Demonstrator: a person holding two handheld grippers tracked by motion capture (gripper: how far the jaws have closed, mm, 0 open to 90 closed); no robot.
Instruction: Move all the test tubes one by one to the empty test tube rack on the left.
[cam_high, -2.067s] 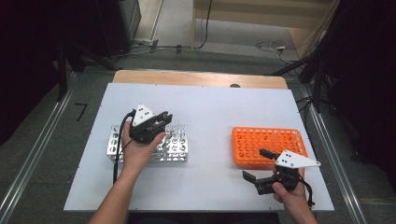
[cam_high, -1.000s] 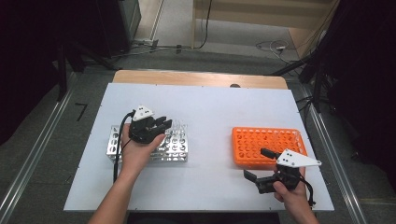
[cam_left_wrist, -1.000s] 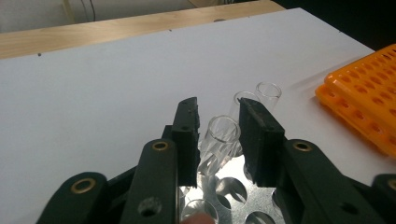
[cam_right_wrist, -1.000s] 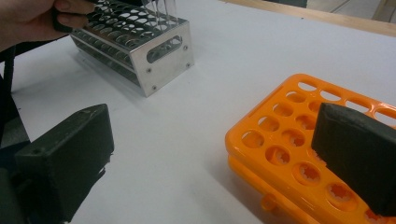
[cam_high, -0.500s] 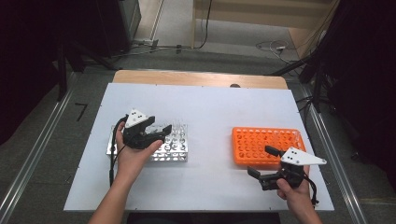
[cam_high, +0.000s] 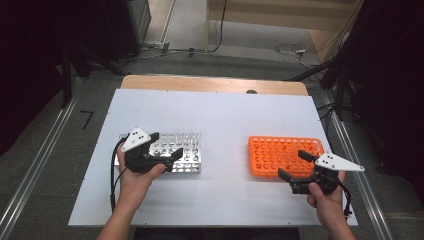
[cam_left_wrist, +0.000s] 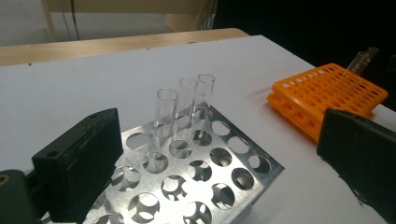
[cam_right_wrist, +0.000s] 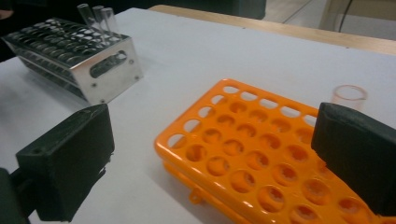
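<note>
A metal tube rack (cam_high: 187, 162) lies at the table's left, with three clear glass tubes (cam_left_wrist: 187, 100) upright in its far row. My left gripper (cam_high: 166, 145) hovers over the rack's near-left part. Its jaws have just been opening and stand wide apart (cam_left_wrist: 217, 140), with nothing between them and the tubes a little beyond. At the right is an orange rack (cam_high: 285, 152) with one clear tube (cam_right_wrist: 348, 95) upright at its far side. My right gripper (cam_high: 292, 164) is at that rack's near-right corner, open and holding nothing (cam_right_wrist: 210, 126).
The white tabletop (cam_high: 225, 115) has bare room between the two racks and behind them. A wooden strip (cam_high: 210, 84) runs along the far edge. The metal rack (cam_right_wrist: 79, 51) is far off in the right gripper view. Dark floor and cables surround the table.
The left gripper opened and drew back toward the person and leftward, away from the tubes in the metal rack. The right gripper shifted rightward along the orange rack's near side, still open.
</note>
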